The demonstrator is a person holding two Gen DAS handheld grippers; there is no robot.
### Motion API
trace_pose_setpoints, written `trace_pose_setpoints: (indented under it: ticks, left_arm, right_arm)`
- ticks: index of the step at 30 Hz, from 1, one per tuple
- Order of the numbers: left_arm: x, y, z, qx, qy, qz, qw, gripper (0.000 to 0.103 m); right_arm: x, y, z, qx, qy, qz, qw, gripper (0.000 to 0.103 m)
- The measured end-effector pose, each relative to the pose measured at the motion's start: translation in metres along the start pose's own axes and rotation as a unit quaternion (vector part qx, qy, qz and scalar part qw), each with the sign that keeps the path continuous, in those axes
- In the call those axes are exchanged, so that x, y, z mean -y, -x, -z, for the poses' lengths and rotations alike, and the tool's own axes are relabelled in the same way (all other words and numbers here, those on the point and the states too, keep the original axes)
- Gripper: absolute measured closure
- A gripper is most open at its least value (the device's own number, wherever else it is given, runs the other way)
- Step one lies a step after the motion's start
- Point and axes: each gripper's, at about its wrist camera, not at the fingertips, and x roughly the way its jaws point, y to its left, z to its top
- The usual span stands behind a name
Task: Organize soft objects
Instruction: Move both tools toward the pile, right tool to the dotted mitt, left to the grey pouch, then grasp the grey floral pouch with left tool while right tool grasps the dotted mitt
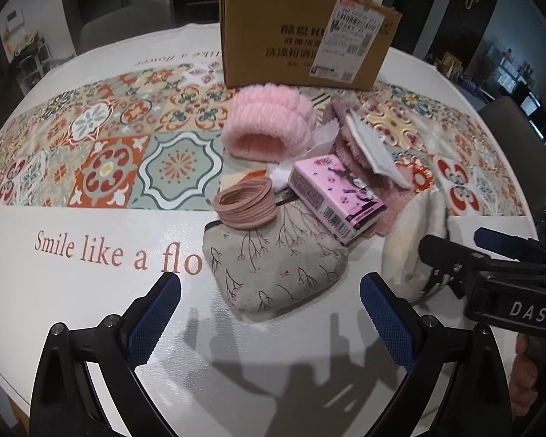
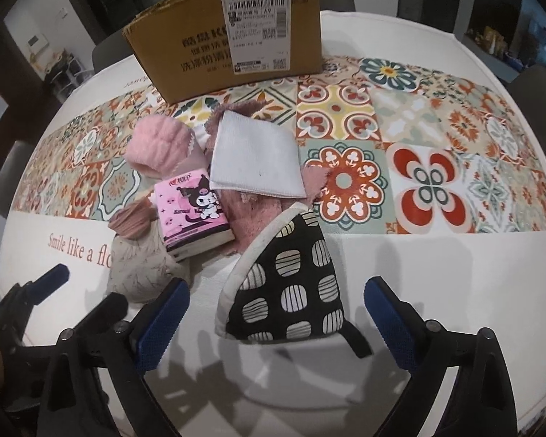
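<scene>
Both wrist views steeply down, sharing pile (image 1: 302, 189).

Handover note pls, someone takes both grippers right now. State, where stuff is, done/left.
Left gripper: open, empty, above the table over the beige floral pouch.
Right gripper: open, empty, its fingers on either side of the black patterned mitt, not touching it.
The pile lies in front of the cardboard box: pink hair ties on the pouch, pink tissue pack leaning on it, fluffy pink hat behind, white cloth on a dusty-pink towel.
Done: nothing visibly sorted; the box's inside is not visible.
Left: all of it, probably pouch and mitt first.
</scene>
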Motion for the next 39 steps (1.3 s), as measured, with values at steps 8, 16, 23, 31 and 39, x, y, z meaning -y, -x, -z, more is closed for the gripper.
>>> trace_pose_setpoints:
  ticks: [8,16,23,31,39]
  left_arm:
    - [0.009,-0.018,-0.003,-0.015,-0.001,0.004,0.9999,0.003]
    - [0.016,-0.041,-0.010,-0.031,0.006,-0.010,0.9995,0.003]
    - [0.017,-0.049,-0.012,-0.028,0.009,-0.028,0.9992,0.005]
    - [0.015,-0.046,-0.007,-0.021,0.006,-0.030,0.9993,0.022]
    - [0.015,-0.035,-0.001,-0.010,-0.003,-0.013,0.9999,0.045]
  right_arm:
    - [0.008,-0.017,-0.004,-0.019,-0.002,-0.023,1.000,0.013]
    - [0.016,-0.026,-0.007,-0.028,-0.010,-0.037,0.999,0.018]
    - [0.016,-0.035,-0.009,-0.036,-0.012,-0.050,0.998,0.029]
    - [0.013,-0.036,-0.010,-0.037,-0.004,-0.044,0.998,0.039]
    - [0.008,-0.028,-0.006,-0.040,0.007,-0.047,0.998,0.046]
